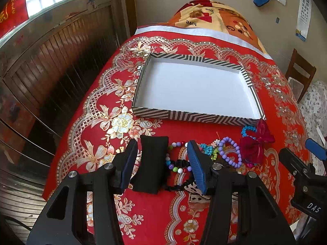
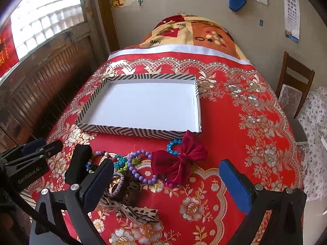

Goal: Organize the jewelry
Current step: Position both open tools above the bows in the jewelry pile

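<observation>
A shallow striped box with a white inside (image 1: 194, 87) (image 2: 143, 106) lies open on the red floral cloth. In front of it lies a heap of jewelry: a dark red bow (image 1: 255, 143) (image 2: 179, 159), a purple bead bracelet (image 1: 231, 151) (image 2: 141, 175), a blue bead bracelet (image 2: 172, 147), a multicolour bead bracelet (image 1: 175, 167), a leopard-print bow (image 2: 139, 212) and a black padded piece (image 1: 152, 163) (image 2: 78, 163). My left gripper (image 1: 162, 163) is open, its jaws on either side of the black padded piece, with nothing in them. My right gripper (image 2: 167, 183) is wide open and empty above the heap.
The table's left edge drops off beside a brown slatted wall (image 1: 51, 65). A wooden chair (image 2: 294, 89) stands at the right. A patterned quilt (image 2: 194, 32) lies beyond the box. The right gripper's body (image 1: 306, 175) sits at the right of the left wrist view.
</observation>
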The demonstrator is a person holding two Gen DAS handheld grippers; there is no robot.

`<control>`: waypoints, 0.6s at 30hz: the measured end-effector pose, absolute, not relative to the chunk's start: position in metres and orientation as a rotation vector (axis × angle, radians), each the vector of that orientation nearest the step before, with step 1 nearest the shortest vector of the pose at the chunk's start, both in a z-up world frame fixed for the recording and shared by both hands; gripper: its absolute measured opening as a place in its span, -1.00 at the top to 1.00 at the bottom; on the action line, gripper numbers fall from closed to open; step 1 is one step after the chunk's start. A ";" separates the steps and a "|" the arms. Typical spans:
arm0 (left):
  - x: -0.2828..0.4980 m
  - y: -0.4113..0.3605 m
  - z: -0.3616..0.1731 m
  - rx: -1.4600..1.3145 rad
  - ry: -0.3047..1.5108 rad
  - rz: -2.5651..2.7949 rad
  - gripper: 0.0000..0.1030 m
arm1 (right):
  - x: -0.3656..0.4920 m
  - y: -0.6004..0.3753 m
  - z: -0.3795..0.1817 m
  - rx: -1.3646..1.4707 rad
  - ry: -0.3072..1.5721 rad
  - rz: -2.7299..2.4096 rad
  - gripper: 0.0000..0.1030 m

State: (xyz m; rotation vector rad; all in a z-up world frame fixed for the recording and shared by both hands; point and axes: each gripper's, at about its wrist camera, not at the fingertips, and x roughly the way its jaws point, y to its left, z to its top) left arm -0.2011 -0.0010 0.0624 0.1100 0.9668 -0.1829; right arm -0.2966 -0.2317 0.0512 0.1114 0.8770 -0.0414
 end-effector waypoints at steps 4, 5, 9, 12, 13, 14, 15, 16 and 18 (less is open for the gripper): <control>-0.201 -0.001 0.062 0.112 0.966 -0.183 0.03 | -0.295 -0.231 0.050 0.100 0.880 -0.039 -0.98; -0.200 -0.001 0.062 0.112 0.965 -0.186 0.03 | -0.295 -0.231 0.050 0.098 0.881 -0.038 -0.98; -0.199 -0.001 0.060 0.113 0.970 -0.187 0.03 | -0.295 -0.231 0.050 0.099 0.881 -0.038 -0.98; -0.197 -0.002 0.059 0.113 0.974 -0.191 0.03 | -0.294 -0.231 0.049 0.099 0.881 -0.039 -0.98; -0.197 -0.002 0.059 0.114 0.974 -0.190 0.03 | -0.294 -0.232 0.049 0.099 0.880 -0.040 -0.98; -0.197 -0.002 0.059 0.116 0.973 -0.188 0.03 | -0.293 -0.232 0.049 0.099 0.880 -0.040 -0.98; -0.197 -0.003 0.059 0.116 0.972 -0.187 0.03 | -0.293 -0.232 0.049 0.100 0.880 -0.040 -0.98; -0.196 -0.003 0.058 0.116 0.972 -0.187 0.03 | -0.293 -0.232 0.049 0.101 0.879 -0.040 -0.98; -0.196 -0.003 0.058 0.116 0.973 -0.187 0.03 | -0.292 -0.232 0.049 0.106 0.880 -0.036 -0.98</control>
